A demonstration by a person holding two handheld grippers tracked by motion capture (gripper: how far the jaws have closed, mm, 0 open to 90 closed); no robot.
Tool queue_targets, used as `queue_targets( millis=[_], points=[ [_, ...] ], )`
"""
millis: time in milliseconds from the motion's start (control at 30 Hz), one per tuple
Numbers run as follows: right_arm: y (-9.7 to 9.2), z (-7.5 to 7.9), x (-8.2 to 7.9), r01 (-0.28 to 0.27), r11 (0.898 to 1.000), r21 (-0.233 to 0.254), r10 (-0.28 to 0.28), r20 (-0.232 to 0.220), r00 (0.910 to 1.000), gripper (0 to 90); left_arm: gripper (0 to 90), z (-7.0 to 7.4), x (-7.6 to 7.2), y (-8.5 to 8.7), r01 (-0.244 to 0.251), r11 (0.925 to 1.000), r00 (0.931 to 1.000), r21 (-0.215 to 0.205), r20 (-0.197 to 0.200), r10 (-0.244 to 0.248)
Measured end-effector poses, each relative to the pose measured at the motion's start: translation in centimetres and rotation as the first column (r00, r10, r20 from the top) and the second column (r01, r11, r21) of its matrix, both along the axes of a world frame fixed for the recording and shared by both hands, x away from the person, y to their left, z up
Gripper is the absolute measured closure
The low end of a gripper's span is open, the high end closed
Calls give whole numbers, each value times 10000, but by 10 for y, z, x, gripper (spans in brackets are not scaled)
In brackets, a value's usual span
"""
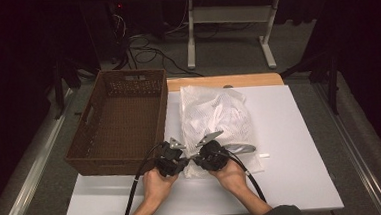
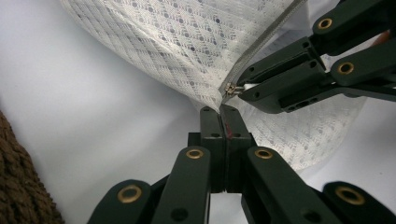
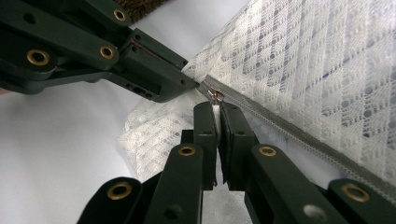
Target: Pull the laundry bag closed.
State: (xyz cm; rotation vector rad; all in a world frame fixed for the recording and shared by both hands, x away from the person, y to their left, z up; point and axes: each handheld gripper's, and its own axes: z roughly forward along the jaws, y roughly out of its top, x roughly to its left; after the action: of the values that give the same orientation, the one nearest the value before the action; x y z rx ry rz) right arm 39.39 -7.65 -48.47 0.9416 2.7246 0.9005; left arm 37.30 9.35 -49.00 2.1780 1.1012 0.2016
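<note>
A white mesh laundry bag (image 1: pixel 214 113) lies on the white table (image 1: pixel 291 146), and both grippers meet at its near left corner. My left gripper (image 1: pixel 184 161) (image 2: pixel 219 111) is shut on the bag's corner fabric just beside the end of the grey zipper (image 2: pixel 266 42). My right gripper (image 1: pixel 194 160) (image 3: pixel 217 106) is shut on the white pull tab of the zipper slider (image 3: pixel 215 94) (image 2: pixel 229 88). The two pairs of jaws point toward each other, tips nearly touching. The zipper (image 3: pixel 299 135) runs closed away from the slider along the bag's edge.
A brown wicker basket (image 1: pixel 161 114) with nothing in it stands to the left of the bag, close to my left hand. Its corner shows in the left gripper view (image 2: pixel 18 186). Bare white tabletop lies right of the bag. Cables and a desk frame (image 1: pixel 190 37) are on the floor beyond.
</note>
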Motion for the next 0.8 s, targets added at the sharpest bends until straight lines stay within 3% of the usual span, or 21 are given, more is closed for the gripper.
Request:
queue_targets(
  millis=[233,667,800],
  points=[
    [-4,-2,2,315,9992,-230,-316,-50,9995,877,900,4,-3,2,-74,9997,9995,239,297,66],
    [-27,4,-2,662,9962,-559,-653,182,9977,876,900,2,-3,1,-44,9972,9995,743,324,20],
    [-36,6,-3,837,9948,-579,-828,179,9964,876,900,1,-4,0,-99,9973,9994,733,331,75]
  ],
)
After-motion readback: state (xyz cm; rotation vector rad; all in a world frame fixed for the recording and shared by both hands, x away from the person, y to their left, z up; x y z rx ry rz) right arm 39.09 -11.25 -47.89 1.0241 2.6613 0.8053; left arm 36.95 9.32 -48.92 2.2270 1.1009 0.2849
